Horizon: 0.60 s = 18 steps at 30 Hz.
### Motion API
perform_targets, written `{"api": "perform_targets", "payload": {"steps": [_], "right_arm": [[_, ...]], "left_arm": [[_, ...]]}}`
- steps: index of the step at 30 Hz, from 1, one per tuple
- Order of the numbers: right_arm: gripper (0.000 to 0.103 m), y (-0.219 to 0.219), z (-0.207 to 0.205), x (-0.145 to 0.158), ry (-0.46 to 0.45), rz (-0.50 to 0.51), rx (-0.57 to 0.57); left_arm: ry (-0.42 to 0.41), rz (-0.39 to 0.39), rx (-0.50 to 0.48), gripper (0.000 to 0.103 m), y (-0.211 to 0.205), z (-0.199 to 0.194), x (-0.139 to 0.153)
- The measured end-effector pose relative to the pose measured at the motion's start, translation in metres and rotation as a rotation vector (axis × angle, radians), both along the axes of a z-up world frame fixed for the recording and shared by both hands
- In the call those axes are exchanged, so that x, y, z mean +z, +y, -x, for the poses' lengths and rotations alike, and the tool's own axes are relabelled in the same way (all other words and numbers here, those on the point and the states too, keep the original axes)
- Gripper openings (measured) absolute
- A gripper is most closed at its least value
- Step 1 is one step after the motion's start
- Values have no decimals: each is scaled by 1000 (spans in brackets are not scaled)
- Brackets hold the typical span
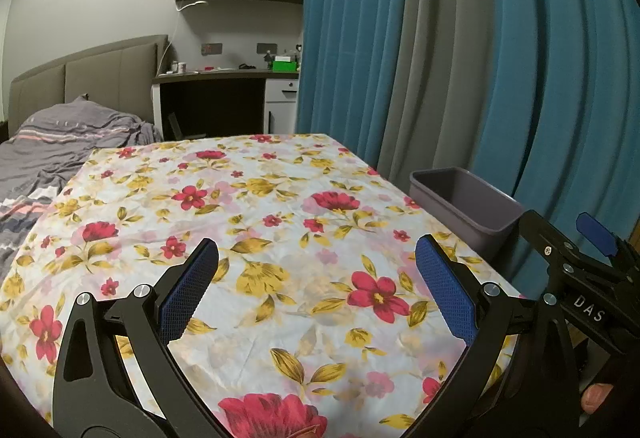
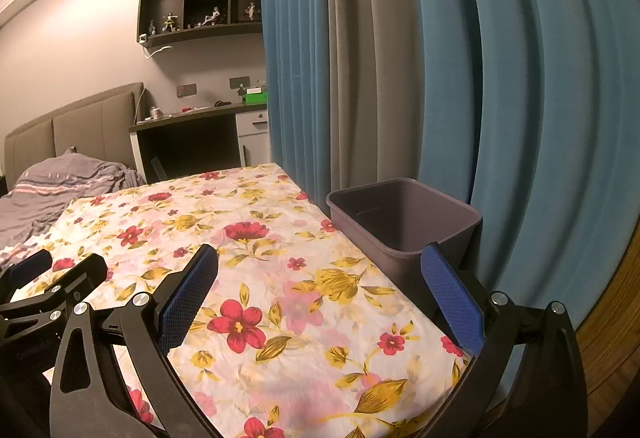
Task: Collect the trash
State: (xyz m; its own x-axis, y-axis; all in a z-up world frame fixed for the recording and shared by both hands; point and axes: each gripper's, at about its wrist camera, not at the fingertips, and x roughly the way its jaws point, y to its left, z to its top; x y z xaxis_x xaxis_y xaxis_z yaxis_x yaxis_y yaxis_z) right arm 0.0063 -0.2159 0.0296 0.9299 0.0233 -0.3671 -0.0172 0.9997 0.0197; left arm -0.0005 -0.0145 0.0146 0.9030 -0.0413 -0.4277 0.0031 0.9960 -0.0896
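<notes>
Tongs, left (image 1: pixel 316 286): hovering spread over the floral tabletop (image 1: pixel 280 206), gripping nothing.
Tongs, right (image 2: pixel 320 294): hovering spread too.
Bin (image 2: pixel 400 222): standing beside the tabletop's right edge.

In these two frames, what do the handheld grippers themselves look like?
Both the left gripper and the right gripper have curved black frames, silver bolts and blue textured finger pads. White letters "DAS" mark the right one's body.
</notes>
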Motion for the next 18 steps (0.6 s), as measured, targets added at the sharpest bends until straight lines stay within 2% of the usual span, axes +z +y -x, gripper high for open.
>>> {"api": "perform_targets", "payload": {"steps": [18], "right_arm": [[97,-1,0,-1,-1,-2,-1]], "left_arm": [[0,0,-1,97,-1,0,-1]]}}
